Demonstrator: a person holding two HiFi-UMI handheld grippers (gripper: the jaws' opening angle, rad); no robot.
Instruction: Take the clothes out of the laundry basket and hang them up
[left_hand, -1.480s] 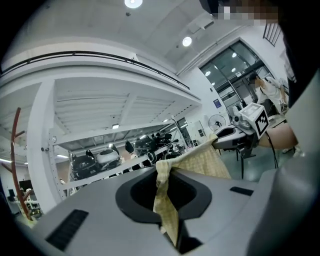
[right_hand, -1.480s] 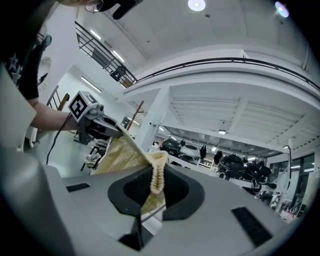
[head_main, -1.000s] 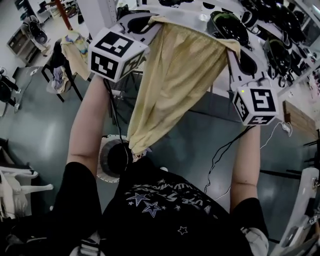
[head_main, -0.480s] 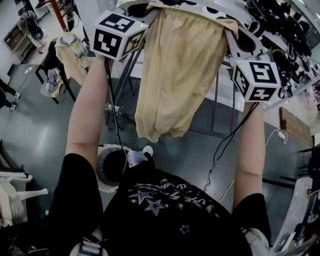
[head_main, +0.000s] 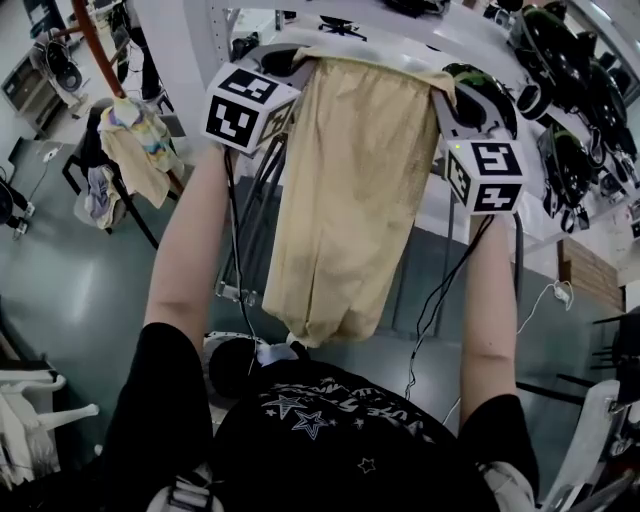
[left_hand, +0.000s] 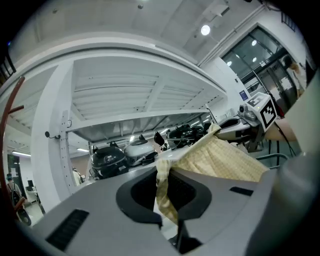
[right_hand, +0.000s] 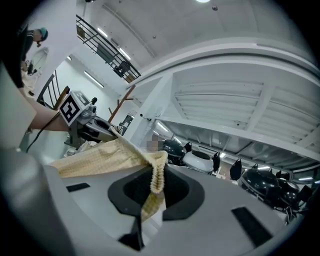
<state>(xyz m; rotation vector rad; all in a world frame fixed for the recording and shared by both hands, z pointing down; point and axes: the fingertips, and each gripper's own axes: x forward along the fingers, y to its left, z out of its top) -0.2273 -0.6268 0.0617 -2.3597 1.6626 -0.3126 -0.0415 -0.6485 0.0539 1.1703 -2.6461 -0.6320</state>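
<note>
A pale yellow checked garment (head_main: 350, 190) with an elastic waistband hangs spread between my two grippers, in front of the person's chest. My left gripper (head_main: 298, 64) is shut on the left corner of the waistband, and my right gripper (head_main: 446, 86) is shut on the right corner. In the left gripper view the cloth (left_hand: 220, 160) bunches between the jaws of the left gripper (left_hand: 167, 200). In the right gripper view the gathered band (right_hand: 156, 172) sits pinched in the right gripper (right_hand: 152, 189). The round white laundry basket (head_main: 222, 352) stands on the floor below, half hidden by the person's torso.
A white metal rack (head_main: 250, 210) with a shelf of black helmets (head_main: 570, 90) stands just ahead. At the left, a dark chair draped with clothes (head_main: 130, 150) stands beside a red pole (head_main: 92, 40). Cables (head_main: 440, 300) trail from the grippers to the grey floor.
Both grippers have carried the yellow garment forward toward the white rack. Its hem has swung from the left to hang straight down. Both grips are unchanged.
</note>
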